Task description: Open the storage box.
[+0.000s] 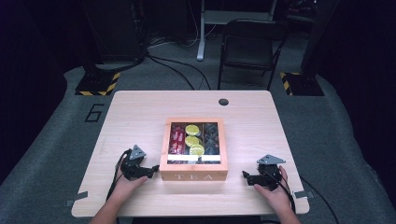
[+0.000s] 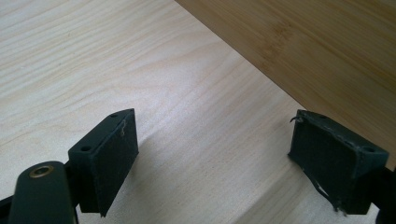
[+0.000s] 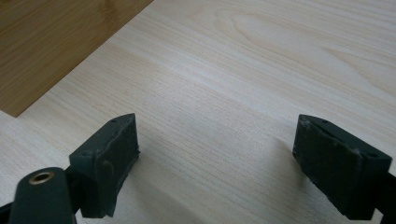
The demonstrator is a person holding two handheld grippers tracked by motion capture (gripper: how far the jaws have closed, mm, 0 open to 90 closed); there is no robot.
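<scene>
A wooden tea box (image 1: pixel 194 176) marked TEA stands in the middle of the light wood table (image 1: pixel 140 112). Through its glass lid I see red packets, yellow-green round packets and dark packets. My left gripper (image 1: pixel 152 170) rests on the table just left of the box, jaws open and empty; in the left gripper view its open jaws (image 2: pixel 212 163) frame bare table, with the box's wooden side (image 2: pixel 317 46) close by. My right gripper (image 1: pixel 244 176) rests to the right of the box, open and empty, and its view shows open jaws (image 3: pixel 215 165) and a corner of the box (image 3: pixel 51 42).
A small dark hole (image 1: pixel 223 101) sits near the table's far edge. Beyond the table stand a black folding chair (image 1: pixel 250 46), stand bases with yellow-black tape (image 1: pixel 98 84) and cables on grey carpet. A hand holds each gripper at the table's near edge.
</scene>
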